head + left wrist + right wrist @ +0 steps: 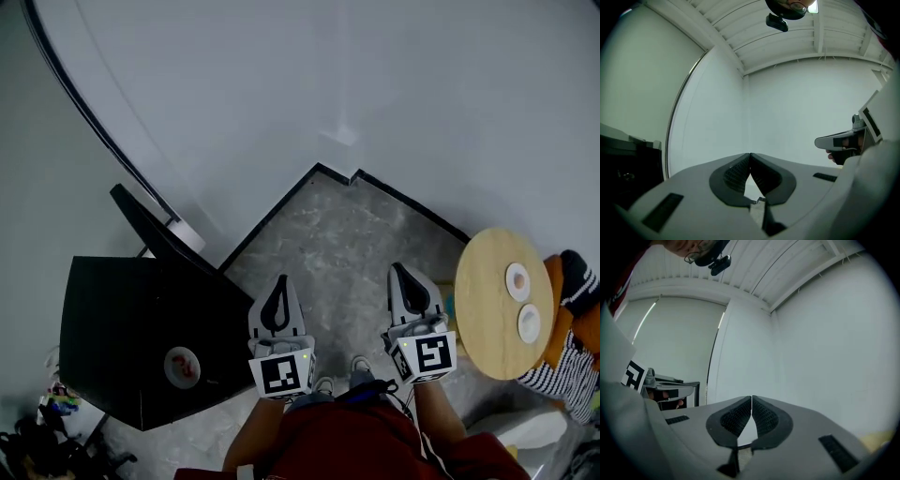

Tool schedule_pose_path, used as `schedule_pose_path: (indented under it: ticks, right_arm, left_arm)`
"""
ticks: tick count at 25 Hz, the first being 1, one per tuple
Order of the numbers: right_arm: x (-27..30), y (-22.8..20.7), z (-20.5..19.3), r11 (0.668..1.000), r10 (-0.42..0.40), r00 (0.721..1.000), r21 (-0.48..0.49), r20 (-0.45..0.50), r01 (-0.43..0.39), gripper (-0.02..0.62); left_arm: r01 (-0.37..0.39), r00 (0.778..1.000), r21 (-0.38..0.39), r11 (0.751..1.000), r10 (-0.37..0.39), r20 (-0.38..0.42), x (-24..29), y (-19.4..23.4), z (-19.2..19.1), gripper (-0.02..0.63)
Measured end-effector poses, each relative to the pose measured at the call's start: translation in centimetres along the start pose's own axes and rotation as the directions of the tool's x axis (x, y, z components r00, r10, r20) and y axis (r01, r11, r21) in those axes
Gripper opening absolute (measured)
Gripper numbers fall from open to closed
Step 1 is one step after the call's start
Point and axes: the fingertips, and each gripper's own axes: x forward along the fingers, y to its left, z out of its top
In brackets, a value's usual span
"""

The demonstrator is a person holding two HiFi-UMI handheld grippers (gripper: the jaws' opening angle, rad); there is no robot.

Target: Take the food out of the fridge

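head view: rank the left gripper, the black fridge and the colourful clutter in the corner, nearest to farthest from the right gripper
From the right gripper:
1. left gripper, just to its left.
2. black fridge, further left.
3. colourful clutter, past the fridge in the lower left corner.

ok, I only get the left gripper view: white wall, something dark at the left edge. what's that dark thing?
Observer: The head view shows a black box-shaped cabinet, likely the fridge, standing left of the left gripper.
Operator: anything on the other side?
Observer: A round wooden table, to the right of the right gripper, with two small white dishes on it.
Operator: right gripper carrying anything?
Observer: No. Its own view shows the jaws together with nothing between them.
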Motion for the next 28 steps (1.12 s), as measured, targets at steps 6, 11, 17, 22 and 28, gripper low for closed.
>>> schedule_pose_path:
  ticks: [6, 11, 17, 22, 28]
  right_arm:
    - [4.3, 0.9, -0.4, 0.984, 0.177, 0.984, 0.01, -0.007, -0.177, 0.023]
    - [6.5, 0.5, -0.7, 0.955, 0.295, 0.955, 0.018, -0.004, -0.295, 0.023]
    - [7.7, 0.6, -1.3, 0.906, 0.423, 0.906, 0.028, -0.006, -0.423, 0.023]
    - [8.1, 1.8, -1.9, 0.856, 0.517, 0.856, 0.036, -0.014, -0.516, 0.023]
    - [7.5, 6.2, -2.4, 0.76, 0.649, 0.761, 0.036, -0.004, -0.649, 0.023]
  left_arm:
    - [-0.184, 0.983, 0.003, 0.983, 0.184, -0.019, 0.1, 2.2, -0.3, 0.014]
    - [-0.301, 0.953, 0.008, 0.953, 0.301, -0.025, 0.3, 2.4, -0.6, 0.014]
    - [-0.439, 0.898, 0.019, 0.898, 0.439, -0.031, -0.8, 1.9, -0.8, 0.014]
    - [-0.543, 0.839, 0.029, 0.839, 0.544, -0.023, -3.0, 1.8, -0.4, 0.014]
    - [-0.664, 0.746, 0.047, 0.746, 0.665, -0.03, -8.0, 2.3, -0.8, 0.014]
